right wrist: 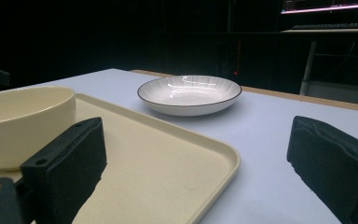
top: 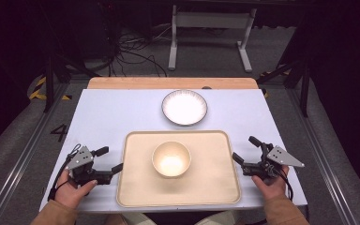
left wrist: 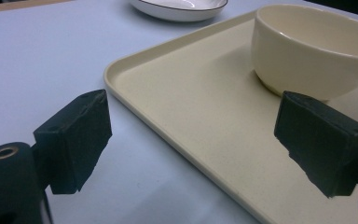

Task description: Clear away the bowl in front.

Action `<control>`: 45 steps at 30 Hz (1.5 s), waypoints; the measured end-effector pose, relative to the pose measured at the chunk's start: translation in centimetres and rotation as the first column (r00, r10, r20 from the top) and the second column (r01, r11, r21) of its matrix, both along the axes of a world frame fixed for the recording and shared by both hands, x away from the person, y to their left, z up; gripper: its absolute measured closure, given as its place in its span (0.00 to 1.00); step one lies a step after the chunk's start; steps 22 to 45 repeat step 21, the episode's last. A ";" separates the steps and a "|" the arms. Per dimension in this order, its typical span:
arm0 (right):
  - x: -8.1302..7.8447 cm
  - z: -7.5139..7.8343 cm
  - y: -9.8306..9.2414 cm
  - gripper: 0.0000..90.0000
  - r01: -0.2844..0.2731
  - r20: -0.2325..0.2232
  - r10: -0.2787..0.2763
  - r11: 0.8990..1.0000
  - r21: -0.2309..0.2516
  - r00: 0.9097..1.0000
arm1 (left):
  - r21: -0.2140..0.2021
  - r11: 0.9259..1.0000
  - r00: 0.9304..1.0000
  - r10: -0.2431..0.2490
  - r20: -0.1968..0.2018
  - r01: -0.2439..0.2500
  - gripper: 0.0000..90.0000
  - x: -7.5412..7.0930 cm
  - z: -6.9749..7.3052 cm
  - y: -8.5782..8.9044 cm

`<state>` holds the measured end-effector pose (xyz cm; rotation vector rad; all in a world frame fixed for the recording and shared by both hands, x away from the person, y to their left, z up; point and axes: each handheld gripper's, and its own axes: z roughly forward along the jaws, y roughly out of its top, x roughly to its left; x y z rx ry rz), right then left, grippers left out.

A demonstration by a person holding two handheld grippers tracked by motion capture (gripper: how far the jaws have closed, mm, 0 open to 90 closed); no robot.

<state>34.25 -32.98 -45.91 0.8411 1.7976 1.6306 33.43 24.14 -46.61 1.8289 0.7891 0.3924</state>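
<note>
Nearest the person, the left gripper (top: 108,159) and right gripper (top: 244,148) rest on the pale worktop (top: 103,117) at either side of a cream tray (top: 136,187), each with its jaws spread wide and grasping nothing. A cream bowl (top: 171,159) stands upright in the middle of the tray. Beyond the tray's far edge, a white plate with a dark rim (top: 184,107) lies on the worktop, apart from the tray.

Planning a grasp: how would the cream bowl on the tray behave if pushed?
The glossy cream bowl probably slides easily on the smooth beige tray. Its narrow foot may let it tip if pushed high. It looks ceramic, so likely rigid and breakable.
</note>
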 end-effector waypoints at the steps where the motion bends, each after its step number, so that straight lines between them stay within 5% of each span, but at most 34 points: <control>1: 0.0 0.0 0.0 0.06 0.000 0.000 0.000 1.000 -0.001 1.000 | -0.004 1.000 1.000 0.000 -0.002 0.000 0.12 0.0 -0.1 0.0; 11: -0.1 0.0 0.0 0.05 -0.002 0.009 0.002 1.000 0.001 1.000 | 0.021 1.000 0.999 -0.006 0.040 0.005 0.07 -0.4 -0.1 -0.1; 14: -0.1 0.0 0.0 0.05 -0.004 0.009 0.004 1.000 0.000 1.000 | -0.009 1.000 0.999 -0.001 0.035 0.001 0.06 -0.4 -0.2 0.1; 45: -0.1 0.0 0.0 0.05 -0.005 0.009 0.005 1.000 -0.002 1.000 | -0.003 1.000 0.999 -0.009 0.041 0.009 0.06 -0.4 -0.1 0.1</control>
